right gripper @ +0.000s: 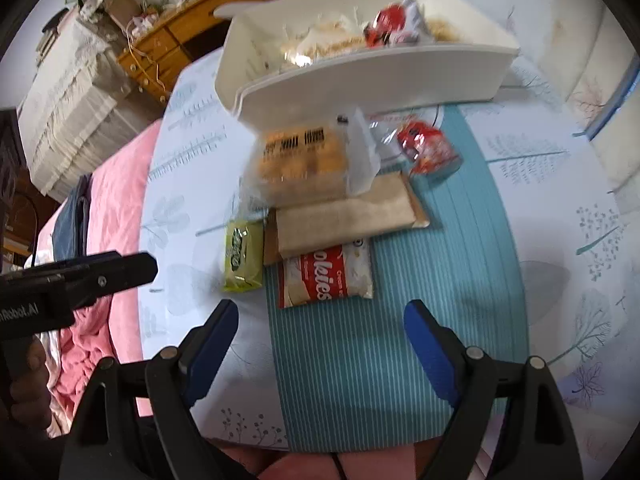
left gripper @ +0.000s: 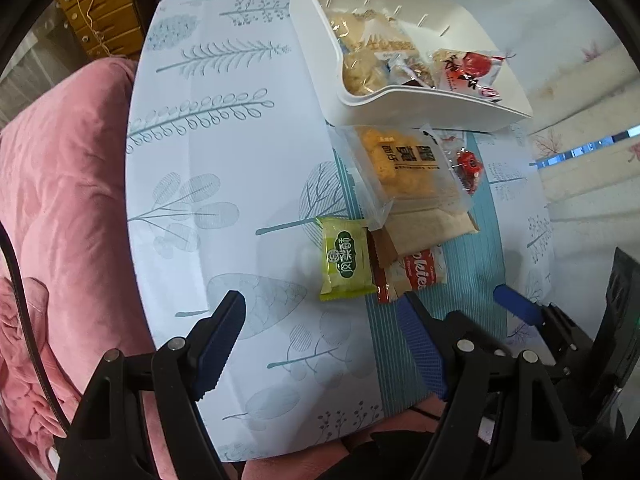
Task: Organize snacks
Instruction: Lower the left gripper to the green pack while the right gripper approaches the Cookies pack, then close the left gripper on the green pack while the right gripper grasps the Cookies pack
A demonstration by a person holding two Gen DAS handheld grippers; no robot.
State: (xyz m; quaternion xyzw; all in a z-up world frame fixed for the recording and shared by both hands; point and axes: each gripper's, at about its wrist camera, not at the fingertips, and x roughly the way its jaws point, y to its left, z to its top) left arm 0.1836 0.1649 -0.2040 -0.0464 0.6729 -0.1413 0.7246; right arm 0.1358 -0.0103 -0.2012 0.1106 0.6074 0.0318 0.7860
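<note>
While both sets of jaws sit wide open with nothing in them, the snacks lie on the bench (left gripper: pixel 240 140) just ahead. Left gripper (left gripper: pixel 320 340): green pack (left gripper: pixel 346 258) sits right past its jaws, a bit right of centre. Right gripper (right gripper: pixel 316 344): cookie pack (right gripper: pixel 328 276) lies straight ahead between its jaws, brown pouch (right gripper: pixel 348 216) beyond, then the white bin (right gripper: pixel 360 84) with more snacks inside.

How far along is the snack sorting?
Partly done: the white plastic bin already holds several wrapped snacks. Nothing is in hand; left gripper and right gripper are open. Left on the table: green wrapped cake, red-and-white cookie packet, brown pouch, others.
</note>
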